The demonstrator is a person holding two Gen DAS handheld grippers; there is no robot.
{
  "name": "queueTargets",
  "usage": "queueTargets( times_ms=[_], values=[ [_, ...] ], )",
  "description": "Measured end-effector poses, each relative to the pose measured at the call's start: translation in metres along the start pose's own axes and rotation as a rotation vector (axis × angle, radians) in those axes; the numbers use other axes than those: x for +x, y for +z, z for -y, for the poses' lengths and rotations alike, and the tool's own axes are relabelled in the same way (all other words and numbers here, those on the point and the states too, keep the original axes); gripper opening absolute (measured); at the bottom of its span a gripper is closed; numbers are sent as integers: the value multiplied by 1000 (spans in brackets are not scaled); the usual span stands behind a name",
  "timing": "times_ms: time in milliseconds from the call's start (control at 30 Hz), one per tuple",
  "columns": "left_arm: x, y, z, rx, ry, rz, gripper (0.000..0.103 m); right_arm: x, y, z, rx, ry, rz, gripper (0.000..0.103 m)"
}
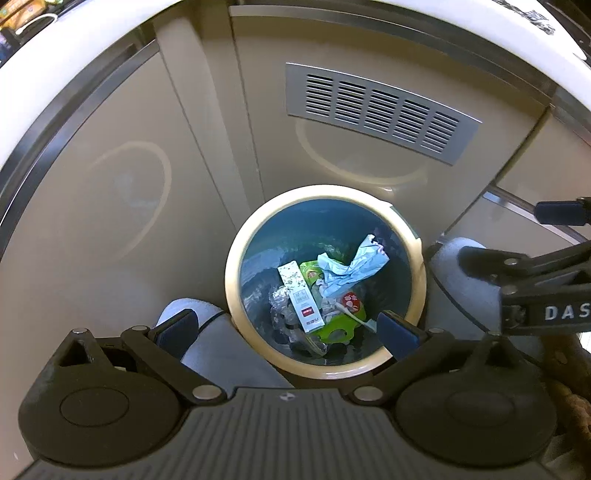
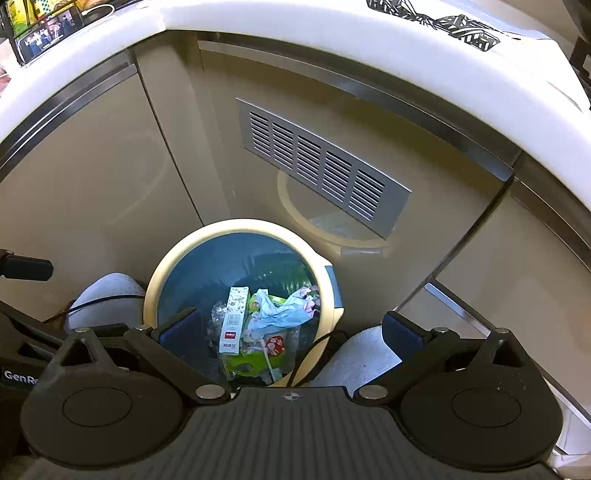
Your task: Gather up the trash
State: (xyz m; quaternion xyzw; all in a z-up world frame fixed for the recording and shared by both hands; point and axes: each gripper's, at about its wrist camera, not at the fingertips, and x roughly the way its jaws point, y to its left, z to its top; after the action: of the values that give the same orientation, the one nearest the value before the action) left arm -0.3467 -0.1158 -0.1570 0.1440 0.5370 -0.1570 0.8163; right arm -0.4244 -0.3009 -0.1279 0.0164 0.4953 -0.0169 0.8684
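A round bin with a cream rim (image 1: 232, 280) (image 2: 151, 280) and a blue liner stands on the floor against beige cabinet doors. Inside lie a white carton (image 1: 301, 295) (image 2: 232, 317), crumpled pale blue paper (image 1: 354, 269) (image 2: 280, 310), a green wrapper (image 1: 332, 332) (image 2: 245, 363) and clear plastic (image 1: 279, 310). My left gripper (image 1: 286, 330) hangs open above the bin's near side, nothing between its fingers. My right gripper (image 2: 291, 332) is open and empty too, above the bin's near right edge; it also shows at the right of the left wrist view (image 1: 517, 236).
A metal vent grille (image 1: 380, 110) (image 2: 321, 162) sits in the cabinet door behind the bin. A white countertop edge (image 2: 295, 22) overhangs above. A person's grey slippers (image 1: 221, 339) (image 2: 103, 299) stand either side of the bin. A phone (image 2: 48, 33) lies on the counter.
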Motion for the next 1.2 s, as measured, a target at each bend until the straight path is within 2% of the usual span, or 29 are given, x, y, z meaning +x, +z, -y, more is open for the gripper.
queueTargets(
  times_ms=[100,233,533,900,1200],
  values=[
    [5,2,-7,-41,13,-24,103,-3,0,2,2,-16,11,103],
    [17,4,-15,-94,-6,-93,103,1,-3,-2,-27,-8,-20,103],
    [38,9,-17,-112,-62,-195,103,10,-2,-12,-79,-4,-52,103],
    [45,12,-19,-151,-31,-203,103,12,1,-15,-98,-2,-50,103],
    [39,13,-19,-137,-8,-185,103,8,1,-14,-96,2,-35,103]
  ],
)
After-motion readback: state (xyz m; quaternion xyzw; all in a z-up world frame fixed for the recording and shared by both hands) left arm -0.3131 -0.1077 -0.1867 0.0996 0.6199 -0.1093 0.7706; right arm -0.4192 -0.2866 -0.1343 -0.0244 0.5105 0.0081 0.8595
